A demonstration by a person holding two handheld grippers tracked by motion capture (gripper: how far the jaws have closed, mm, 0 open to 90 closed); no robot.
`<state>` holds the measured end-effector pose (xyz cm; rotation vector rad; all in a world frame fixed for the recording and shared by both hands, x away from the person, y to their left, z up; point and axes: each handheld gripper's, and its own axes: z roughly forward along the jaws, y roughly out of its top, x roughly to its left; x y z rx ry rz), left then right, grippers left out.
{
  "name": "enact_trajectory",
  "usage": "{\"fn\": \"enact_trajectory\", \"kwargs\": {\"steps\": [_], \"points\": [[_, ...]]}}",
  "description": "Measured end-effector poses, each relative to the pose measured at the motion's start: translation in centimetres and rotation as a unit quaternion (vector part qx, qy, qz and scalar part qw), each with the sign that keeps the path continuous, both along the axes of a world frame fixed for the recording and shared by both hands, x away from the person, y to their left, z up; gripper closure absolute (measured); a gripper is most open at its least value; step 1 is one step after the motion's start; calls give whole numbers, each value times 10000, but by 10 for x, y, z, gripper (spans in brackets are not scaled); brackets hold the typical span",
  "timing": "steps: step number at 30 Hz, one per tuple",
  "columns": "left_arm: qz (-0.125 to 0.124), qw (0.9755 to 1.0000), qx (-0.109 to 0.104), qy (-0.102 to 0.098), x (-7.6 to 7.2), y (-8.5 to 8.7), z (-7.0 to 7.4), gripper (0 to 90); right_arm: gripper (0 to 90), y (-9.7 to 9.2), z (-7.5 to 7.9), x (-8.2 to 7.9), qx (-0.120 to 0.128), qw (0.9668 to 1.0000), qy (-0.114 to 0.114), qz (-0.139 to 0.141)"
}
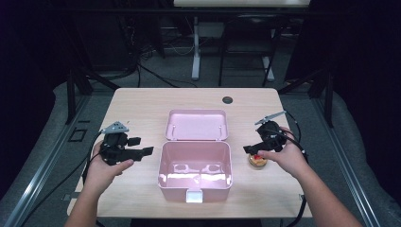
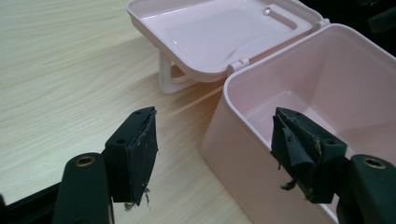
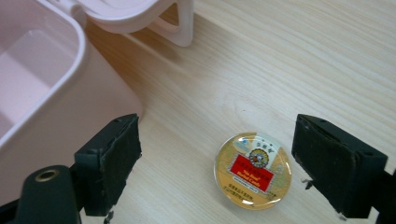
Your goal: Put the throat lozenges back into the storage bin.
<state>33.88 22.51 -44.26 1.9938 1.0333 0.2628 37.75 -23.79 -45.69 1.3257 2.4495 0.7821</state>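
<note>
The right gripper (image 3: 217,161) hangs with jaws spread over the round tin (image 3: 253,176), which lies flat just right of the open pink box (image 1: 195,161). The low, glossy tin could skid away when pinched. The left gripper (image 2: 215,154) idles, jaws spread. Pale wood surface (image 1: 137,109); dark room, cables beyond.

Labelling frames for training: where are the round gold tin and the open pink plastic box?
Round gold tin with red label (image 3: 252,176), right gripper view, on its lid.
Open pink plastic box (image 1: 195,184), high view, on its front wall.
</note>
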Motion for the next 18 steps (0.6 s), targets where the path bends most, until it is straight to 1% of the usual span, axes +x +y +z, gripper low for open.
{"fn": "enact_trajectory", "kwargs": {"steps": [4, 5, 6, 7, 9, 10, 11, 12, 15, 18], "points": [[-45, 10000, -23, 16, 0, 1, 0, 291, 153, 0, 1, 2, -98, 9999, 19, -28], [-77, 10000, -7, 20, 0, 1, 0, 291, 153, -1, 0, 3, -90, 9999, 13, -47], [-126, 9999, 44, 0, 0, 1, 0, 291, 153, -1, 0, 3, -104, 9999, 3, -30], [-169, 9998, 107, 1, 0, 0, 0, 291, 153, -1, 0, 4, -103, 9999, 59, -57], [-196, 9996, 191, -19, -1, -1, -1, 295, 153, -1, -2, 5, -128, 9999, 86, -79], [-136, 9997, 211, -74, -2, -2, -2, 306, 153, -2, -3, 6, -192, 9998, 98, -43], [-220, 9995, 239, -37, -1, -2, -1, 320, 152, -1, -4, 6, -195, 9997, 110, -46], [-243, 9993, 268, -28, -1, -2, -1, 328, 150, -1, -5, 7, -222, 9996, 153, -58], [-204, 9994, 279, -18, -1, -1, -2, 338, 143, -2, -8, 8, -341, 9992, 206, 58], [-167, 9994, 304, -12, -1, 0, -2, 368, 144, -2, -10, 10, -462, 9985, 272, 56]]}}
